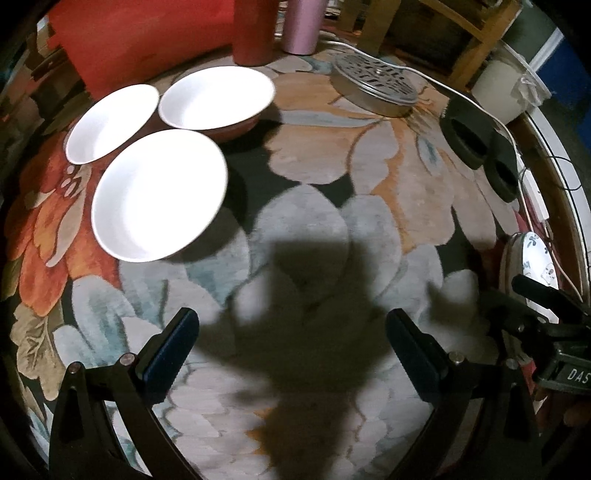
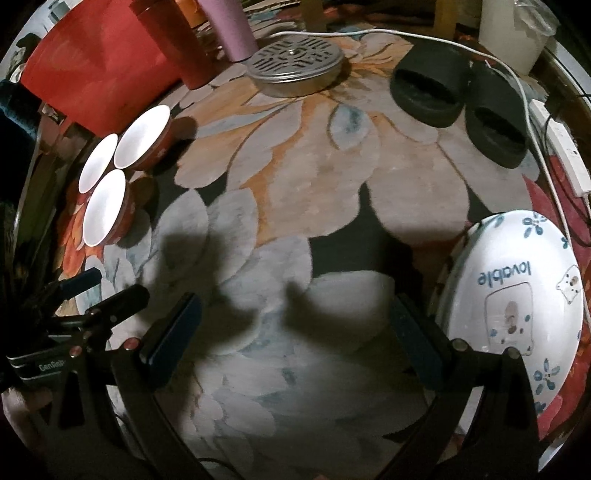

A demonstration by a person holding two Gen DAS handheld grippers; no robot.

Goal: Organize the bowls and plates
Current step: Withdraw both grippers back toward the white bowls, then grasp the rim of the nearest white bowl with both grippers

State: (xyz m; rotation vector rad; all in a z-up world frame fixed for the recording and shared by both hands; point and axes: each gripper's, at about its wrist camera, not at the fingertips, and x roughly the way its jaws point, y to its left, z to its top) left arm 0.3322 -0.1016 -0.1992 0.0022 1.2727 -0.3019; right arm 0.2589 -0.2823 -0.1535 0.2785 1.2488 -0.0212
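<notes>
Three bowls, white inside and red outside, stand close together on the floral carpet: the nearest bowl (image 1: 159, 195) (image 2: 105, 206), one behind it on the left (image 1: 110, 123) (image 2: 98, 162), and the far one (image 1: 218, 98) (image 2: 142, 136). A white plate (image 2: 513, 288) (image 1: 535, 258) printed with blue flowers and "lovable" lies at the right, seemingly on top of other rims. My left gripper (image 1: 291, 325) (image 2: 118, 282) hovers open over bare carpet, right of the bowls. The right gripper (image 2: 295, 306) is open too and holds nothing; the plate is just beyond its right finger.
At the back are a perforated metal tin (image 2: 295, 70), a red tumbler (image 1: 253, 29), a pink tumbler (image 1: 303, 24) and a red box (image 1: 140, 40). Two black slippers (image 2: 458, 107) lie at the back right, by a white cable (image 2: 517, 77) and a power strip (image 2: 565, 151).
</notes>
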